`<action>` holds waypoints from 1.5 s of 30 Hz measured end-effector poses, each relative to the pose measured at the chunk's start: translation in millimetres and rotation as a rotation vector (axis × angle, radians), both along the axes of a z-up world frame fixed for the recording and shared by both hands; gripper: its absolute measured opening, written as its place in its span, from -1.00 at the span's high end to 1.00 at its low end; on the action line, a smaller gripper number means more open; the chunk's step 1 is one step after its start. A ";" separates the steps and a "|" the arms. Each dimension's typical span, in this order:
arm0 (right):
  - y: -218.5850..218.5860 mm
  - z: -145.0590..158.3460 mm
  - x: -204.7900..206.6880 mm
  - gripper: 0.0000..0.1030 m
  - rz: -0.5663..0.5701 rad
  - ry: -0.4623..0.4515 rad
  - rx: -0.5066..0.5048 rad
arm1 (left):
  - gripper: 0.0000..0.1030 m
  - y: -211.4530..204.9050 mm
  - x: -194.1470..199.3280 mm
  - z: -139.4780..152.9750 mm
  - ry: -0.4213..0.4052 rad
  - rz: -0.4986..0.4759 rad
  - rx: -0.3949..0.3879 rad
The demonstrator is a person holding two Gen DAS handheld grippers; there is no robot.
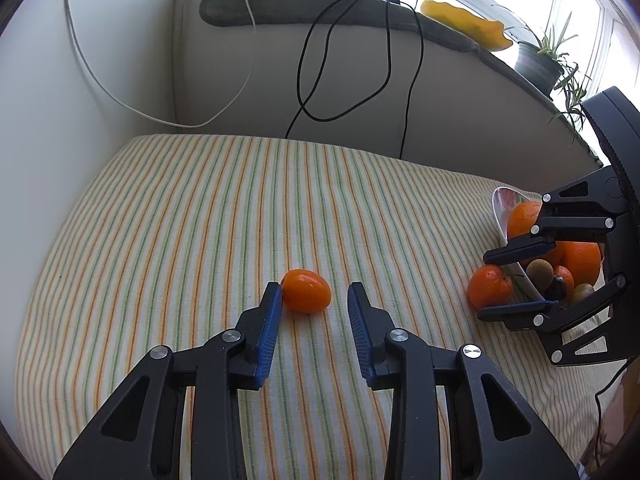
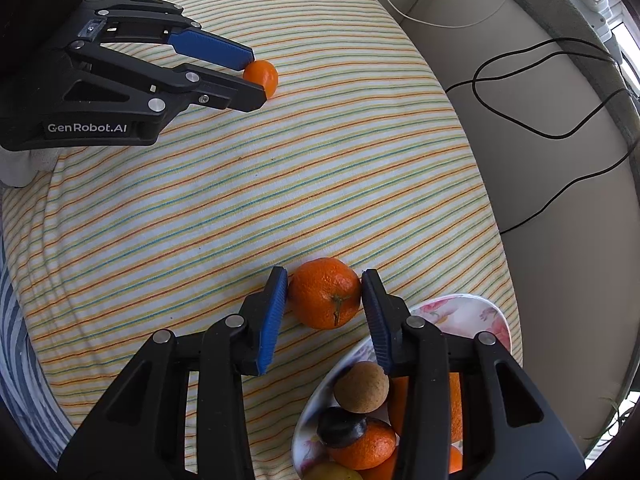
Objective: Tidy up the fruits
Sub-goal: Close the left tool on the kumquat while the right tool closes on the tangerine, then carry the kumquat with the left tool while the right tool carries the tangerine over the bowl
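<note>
The right gripper [image 2: 325, 300] sits closest, its blue pads bracketing a tangerine [image 2: 325, 298] that lies on the striped cloth [image 2: 240, 200] just beside the bowl; both pads look to be touching the peel, so it is clamped on the fruit. The left gripper [image 1: 314, 300] straddles a small oval kumquat [image 1: 306, 291] farther out on the cloth: one pad touches it, the other stands clear, so the jaws are still loose around it.

The flowered bowl [image 2: 496, 320] at the cloth's edge holds a brown kiwi [image 2: 361, 387], a dark plum [image 2: 342, 432], another tangerine [image 2: 362, 450], larger oranges partly hidden behind the gripper, and something yellow at the bottom.

The left wrist view alone shows the windowsill with a potted plant [image 1: 544, 60] and a yellow object [image 1: 468, 24]. The right wrist view alone shows the bowl's floral pattern and a blue-striped fabric [image 2: 20, 360] under the cloth's near edge.
</note>
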State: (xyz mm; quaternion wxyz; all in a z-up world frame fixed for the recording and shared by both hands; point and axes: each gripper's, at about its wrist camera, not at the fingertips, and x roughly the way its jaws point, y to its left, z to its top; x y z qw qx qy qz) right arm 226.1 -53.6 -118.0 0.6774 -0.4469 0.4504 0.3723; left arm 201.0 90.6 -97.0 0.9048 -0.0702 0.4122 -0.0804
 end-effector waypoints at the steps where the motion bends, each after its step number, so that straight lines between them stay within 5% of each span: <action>1: -0.5 0.2 -1.4 0.22 -0.001 -0.003 0.000 | 0.38 0.4 0.8 -0.6 0.003 0.003 0.003; 25: -1.0 10.9 -10.0 0.25 -0.028 -0.023 0.073 | 0.49 3.9 2.3 -4.5 0.011 0.035 0.000; 45: -17.0 36.3 -30.0 0.25 -0.071 -0.024 0.213 | 0.49 -13.3 -43.6 34.1 -0.086 -0.005 0.021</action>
